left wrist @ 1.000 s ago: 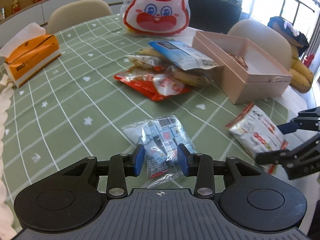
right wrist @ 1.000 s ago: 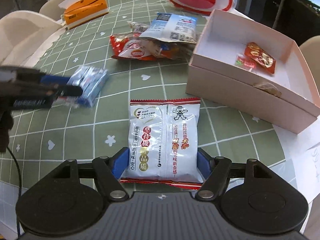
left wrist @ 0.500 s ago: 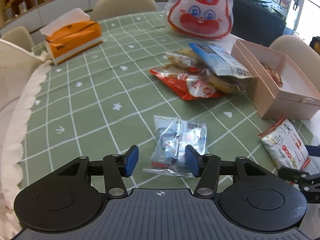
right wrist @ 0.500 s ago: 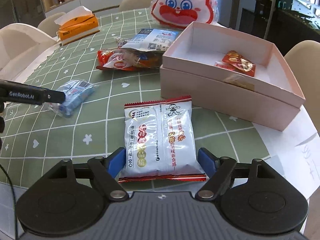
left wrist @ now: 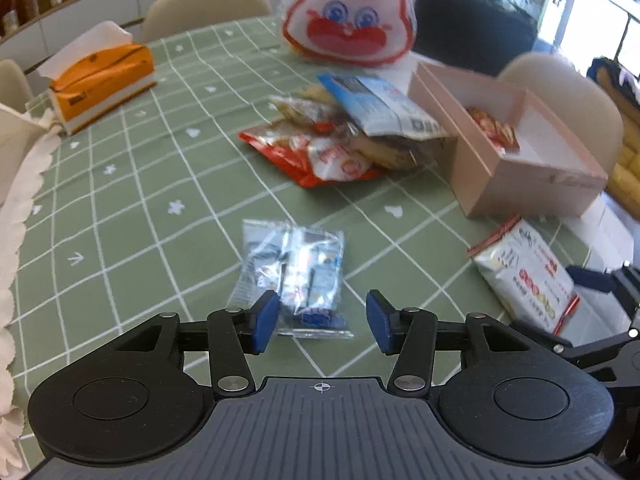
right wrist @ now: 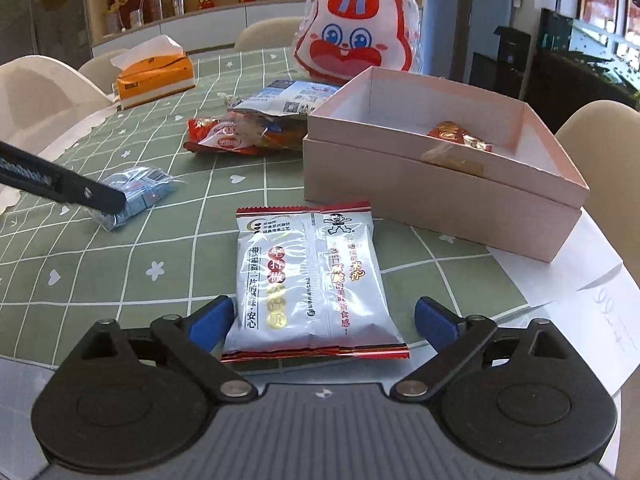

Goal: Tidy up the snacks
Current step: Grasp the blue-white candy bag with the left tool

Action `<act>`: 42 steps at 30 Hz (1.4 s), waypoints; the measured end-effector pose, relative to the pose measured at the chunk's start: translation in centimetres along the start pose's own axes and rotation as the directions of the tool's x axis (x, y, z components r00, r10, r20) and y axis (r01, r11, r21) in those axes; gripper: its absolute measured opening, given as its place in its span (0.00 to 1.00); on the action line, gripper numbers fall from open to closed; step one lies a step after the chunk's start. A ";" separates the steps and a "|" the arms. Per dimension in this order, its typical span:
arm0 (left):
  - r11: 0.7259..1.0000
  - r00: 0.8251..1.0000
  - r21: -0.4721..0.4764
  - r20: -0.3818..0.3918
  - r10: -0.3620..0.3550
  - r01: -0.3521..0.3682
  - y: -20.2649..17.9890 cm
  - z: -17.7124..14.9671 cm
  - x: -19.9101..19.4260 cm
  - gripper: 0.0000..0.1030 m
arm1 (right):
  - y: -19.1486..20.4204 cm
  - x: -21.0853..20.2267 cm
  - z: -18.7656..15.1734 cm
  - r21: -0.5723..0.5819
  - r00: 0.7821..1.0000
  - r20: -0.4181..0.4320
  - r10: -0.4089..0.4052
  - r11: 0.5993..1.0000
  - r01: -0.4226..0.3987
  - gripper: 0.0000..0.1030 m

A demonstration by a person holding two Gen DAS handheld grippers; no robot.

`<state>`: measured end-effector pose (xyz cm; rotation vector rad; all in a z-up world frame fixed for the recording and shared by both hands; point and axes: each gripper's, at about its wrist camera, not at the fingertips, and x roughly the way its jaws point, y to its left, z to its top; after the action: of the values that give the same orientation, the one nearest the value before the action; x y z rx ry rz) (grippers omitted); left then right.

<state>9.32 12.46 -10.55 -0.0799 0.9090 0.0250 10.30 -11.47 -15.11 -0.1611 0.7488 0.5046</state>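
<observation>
A clear packet of blue-wrapped sweets (left wrist: 294, 276) lies on the green checked tablecloth; it also shows in the right wrist view (right wrist: 138, 194). My left gripper (left wrist: 322, 322) is open, its fingers either side of the packet's near end, not gripping. A silver and red snack bag (right wrist: 310, 280) lies flat near the table edge; it also shows in the left wrist view (left wrist: 528, 276). My right gripper (right wrist: 324, 320) is open around the bag's near end. An open pink box (right wrist: 436, 184) holds a few red wrapped snacks (right wrist: 456, 136).
A pile of snack bags (left wrist: 344, 136) lies left of the pink box (left wrist: 516, 184). A large rabbit-face bag (right wrist: 356, 36) stands at the back. An orange tissue box (left wrist: 102, 80) sits far left. White paper (right wrist: 596, 300) lies under the box. Chairs ring the table.
My left gripper opened, released the sweets packet onto the cloth and pulled back. My right gripper pulled back slightly and tilted up; its bag stays on the table.
</observation>
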 end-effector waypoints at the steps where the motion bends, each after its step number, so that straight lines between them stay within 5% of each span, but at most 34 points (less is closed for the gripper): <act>1: 1.000 1.000 0.010 -0.004 0.005 -0.005 -0.2 0.0 0.1 0.54 | 0.0 -0.1 0.0 0.001 1.000 0.001 -0.001 1.000 0.001 0.94; 12: 0.996 0.996 0.023 -0.017 -0.083 0.084 -1.1 0.8 0.6 0.65 | 0.0 0.0 -0.1 0.002 1.000 0.001 0.000 1.000 0.000 0.96; 16: 0.998 0.995 -0.062 0.097 0.011 -0.005 0.1 0.8 -0.5 0.61 | 0.0 0.0 -0.1 0.002 1.000 0.002 0.000 1.000 0.000 0.96; 20: 0.989 0.998 -0.146 0.051 0.024 -0.016 1.6 1.7 1.2 0.60 | 0.0 -0.1 -0.1 0.002 1.000 0.004 0.001 1.000 -0.001 0.96; 28: 0.989 0.995 -0.124 0.048 0.091 -0.085 0.6 3.3 3.3 0.70 | 0.0 -0.2 -0.1 -0.002 1.000 -0.002 0.003 1.000 -0.003 0.96; 34: 0.982 0.998 -0.186 0.039 0.042 -0.034 1.5 3.0 4.0 0.74 | 0.0 0.2 1.0 0.000 0.997 -0.078 0.007 1.000 -0.007 0.97; 39: 0.997 0.996 -0.040 0.052 0.066 -0.064 0.0 2.3 4.2 0.76 | -0.1 1.2 2.9 -0.018 0.984 -0.173 0.036 0.999 -0.040 0.93; 42: 0.997 0.996 -0.038 0.064 0.062 -0.060 0.2 2.2 4.2 0.75 | -0.2 1.7 3.7 0.007 0.986 -0.165 0.021 1.000 -0.020 0.91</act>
<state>13.57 12.77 -12.51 -0.0841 0.8458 0.1002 13.75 -9.86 -13.64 -0.1925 0.9146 0.5132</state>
